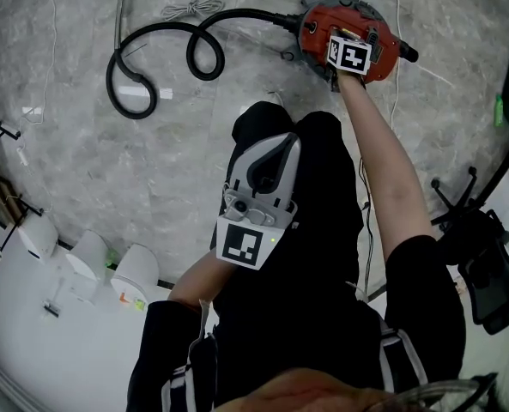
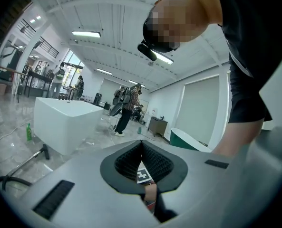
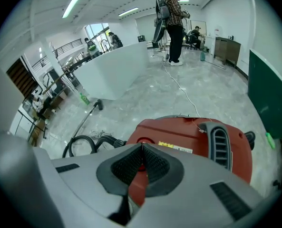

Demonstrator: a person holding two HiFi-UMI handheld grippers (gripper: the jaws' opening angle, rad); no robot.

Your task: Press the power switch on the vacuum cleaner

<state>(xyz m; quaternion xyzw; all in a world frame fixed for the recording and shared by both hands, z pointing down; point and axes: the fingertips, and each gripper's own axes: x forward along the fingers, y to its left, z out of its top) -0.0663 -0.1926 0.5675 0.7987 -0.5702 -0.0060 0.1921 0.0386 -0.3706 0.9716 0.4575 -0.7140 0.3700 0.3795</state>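
The red vacuum cleaner (image 1: 318,31) stands on the grey floor at the top of the head view. Its black hose (image 1: 151,58) curls away to the left. My right gripper (image 1: 348,57) is down on the cleaner's top, arm stretched out. In the right gripper view the jaws (image 3: 141,145) are shut with nothing between them. Their tips lie right over the red housing (image 3: 188,137), beside a round raised part that is mostly hidden. My left gripper (image 1: 280,148) is held near my body, shut and empty, far from the cleaner. Its tips (image 2: 141,142) meet.
A metal wand (image 1: 121,7) and a coiled white cord (image 1: 190,9) lie near the hose. A black office chair (image 1: 481,256) stands at the right, white fixtures (image 1: 82,256) at lower left. A white counter (image 3: 112,70), a green tub (image 3: 269,94) and people (image 3: 171,18) are beyond.
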